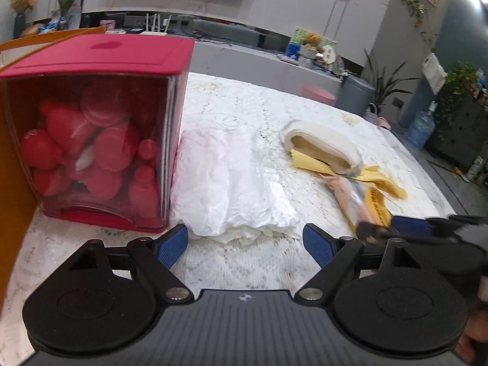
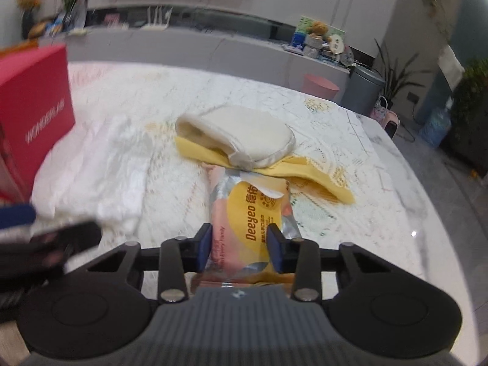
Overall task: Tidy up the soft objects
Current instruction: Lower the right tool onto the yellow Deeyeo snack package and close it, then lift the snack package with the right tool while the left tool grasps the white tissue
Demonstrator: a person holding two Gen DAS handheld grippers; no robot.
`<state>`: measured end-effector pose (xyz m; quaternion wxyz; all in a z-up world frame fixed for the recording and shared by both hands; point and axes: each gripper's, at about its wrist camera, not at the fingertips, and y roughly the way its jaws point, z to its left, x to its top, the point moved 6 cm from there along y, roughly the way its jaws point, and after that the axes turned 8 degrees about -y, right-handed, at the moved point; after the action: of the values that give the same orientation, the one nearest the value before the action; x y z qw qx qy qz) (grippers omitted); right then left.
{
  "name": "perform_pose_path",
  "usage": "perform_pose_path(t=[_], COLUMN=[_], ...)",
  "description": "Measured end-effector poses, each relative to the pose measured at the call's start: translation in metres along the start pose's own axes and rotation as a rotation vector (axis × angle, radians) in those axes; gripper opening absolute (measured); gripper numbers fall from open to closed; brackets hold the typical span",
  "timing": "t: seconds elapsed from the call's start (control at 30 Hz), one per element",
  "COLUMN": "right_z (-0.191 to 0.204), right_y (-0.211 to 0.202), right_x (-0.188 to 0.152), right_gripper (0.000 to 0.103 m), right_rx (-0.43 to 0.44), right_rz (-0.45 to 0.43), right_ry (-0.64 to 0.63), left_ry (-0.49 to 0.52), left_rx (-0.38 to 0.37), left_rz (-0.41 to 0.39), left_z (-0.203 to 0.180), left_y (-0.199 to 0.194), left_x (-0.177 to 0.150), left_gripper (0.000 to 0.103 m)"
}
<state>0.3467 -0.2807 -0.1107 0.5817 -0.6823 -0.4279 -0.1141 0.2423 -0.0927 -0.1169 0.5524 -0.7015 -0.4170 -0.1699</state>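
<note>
My right gripper (image 2: 239,245) is shut on a pink and yellow wipes pack (image 2: 253,213) lying on the lace-covered table (image 2: 381,213); both blue pads press its sides. The pack's far end tucks under a yellow cloth (image 2: 320,180) topped by a cream padded mitt (image 2: 250,134). My left gripper (image 1: 245,244) stands open and holds nothing, just short of a crumpled white cloth (image 1: 231,183). In the left wrist view the wipes pack (image 1: 350,192) and the right gripper (image 1: 387,227) show blurred at the right.
A red box with a clear front (image 1: 91,122), full of red bottles, stands left of the white cloth, touching it. An orange panel (image 1: 12,152) rises at the far left. The table's rounded edge (image 2: 427,244) runs along the right, with floor, bin and plants beyond.
</note>
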Motion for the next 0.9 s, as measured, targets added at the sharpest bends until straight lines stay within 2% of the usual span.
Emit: perform_pose_path(t=[0.23,0.33,0.43,0.47,0.5,0.6,0.7,0.77,0.9], right_z=[-0.003,-0.003,-0.001,-0.002,-0.003,-0.006,-0.010,-0.012,-0.013], right_y=[-0.002,-0.002,-0.002,-0.002,-0.002,-0.003,-0.006,-0.008,-0.009], right_x=[-0.003,-0.004,-0.005,-0.005,-0.005,-0.006,-0.007,-0.008,-0.007], right_gripper=[0.040,0.043,0.044,0.044,0.044,0.044,0.044,0.044,0.044], right_rx=[0.015,0.017,0.015,0.018,0.023,0.039,0.062,0.075,0.088], right_rz=[0.010,0.016,0.020,0.021,0.020,0.021,0.020,0.017,0.015], right_ry=[-0.007,0.005,-0.001,-0.001,0.002,0.024,0.051,0.063,0.081], left_ry=[0.042,0.004,0.010,0.012,0.016,0.001,-0.045,-0.063,-0.030], left_rx=[0.100,0.089,0.116,0.117,0.121,0.074,0.017,-0.030,-0.069], left_rz=[-0.058,-0.092,-0.114,-0.116,-0.117,-0.093,-0.047,-0.021,0.003], left_z=[-0.006,-0.005,-0.006,-0.005,-0.004,0.005,0.016,0.023,0.030], left_y=[0.014,0.016,0.016,0.014,0.012,0.004,-0.009,-0.020,-0.044], left_x=[0.002,0.003,0.003,0.003,0.003,0.002,-0.001,-0.005,-0.016], left_gripper=[0.100,0.094,0.072,0.053,0.042,0.023,0.015,0.014,0.014])
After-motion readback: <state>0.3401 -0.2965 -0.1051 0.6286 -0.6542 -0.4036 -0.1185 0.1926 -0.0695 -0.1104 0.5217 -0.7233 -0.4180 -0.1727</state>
